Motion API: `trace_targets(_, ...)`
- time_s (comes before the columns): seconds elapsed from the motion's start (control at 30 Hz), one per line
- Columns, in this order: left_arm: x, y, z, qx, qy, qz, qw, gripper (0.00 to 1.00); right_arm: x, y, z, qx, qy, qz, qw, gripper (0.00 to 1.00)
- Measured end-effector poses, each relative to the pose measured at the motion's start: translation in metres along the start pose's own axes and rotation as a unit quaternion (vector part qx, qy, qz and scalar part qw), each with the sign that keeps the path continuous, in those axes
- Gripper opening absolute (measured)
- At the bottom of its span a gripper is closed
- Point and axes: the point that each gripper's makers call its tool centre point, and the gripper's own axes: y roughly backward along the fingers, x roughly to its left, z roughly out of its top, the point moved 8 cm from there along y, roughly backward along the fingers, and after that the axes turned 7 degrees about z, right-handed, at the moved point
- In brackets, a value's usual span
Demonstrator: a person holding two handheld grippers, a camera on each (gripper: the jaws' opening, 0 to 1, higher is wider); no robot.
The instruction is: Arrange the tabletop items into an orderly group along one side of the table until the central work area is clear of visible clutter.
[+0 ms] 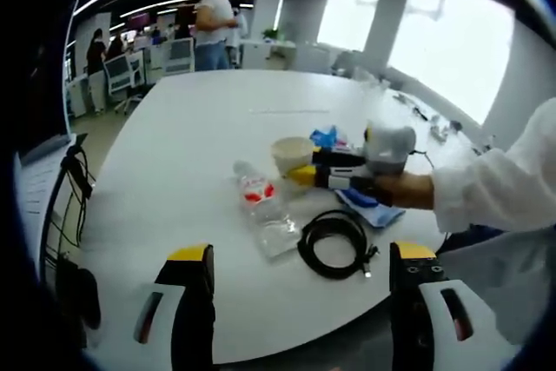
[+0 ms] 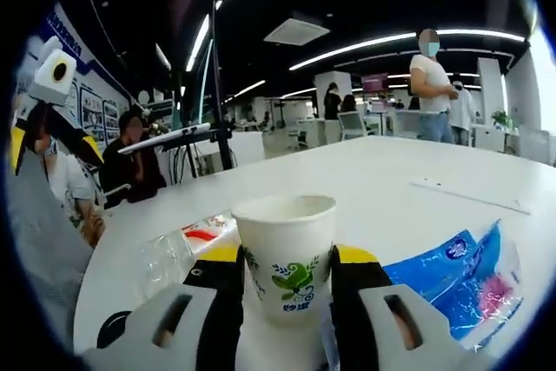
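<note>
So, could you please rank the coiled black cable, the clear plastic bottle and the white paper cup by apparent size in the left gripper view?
1. Clear plastic bottle and coiled black cable: too similar to separate.
2. White paper cup: smallest, though it sits farther away.

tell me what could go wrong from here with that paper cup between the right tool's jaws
1. The paper cup sits between the right tool jaws; a hard squeeze could crush its thin wall, and a loose one could tip it.
2. The plastic bottle lies on its side close beside the cup, so sliding the cup that way may knock it rolling.
3. The blue packet lies right by the right jaw and could get dragged along.
</note>
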Motion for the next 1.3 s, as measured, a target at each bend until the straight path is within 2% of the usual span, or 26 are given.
trace_targets(0.3, -0.003, 0.0, -0.001, 0.005, -0.005, -0.003, 1.0, 0.79, 0.003, 0.004, -0.009, 0.01, 0.005, -0.005, 0.9999, 0.35)
trace_targets(0.93, -0.001, 0.001, 0.0, 0.0, -0.002, 0.0, 1.0, 0.8, 0.001, -0.001, -0.004, 0.013, 0.005, -0.018, 0.9998, 0.34)
trace_targets(1.3, -0.004, 0.0, 0.0, 0.002, -0.002, -0.006, 1.0, 0.79, -0.008, -0.002, -0.003, 0.014, -0.013, -0.016, 0.9997, 0.38)
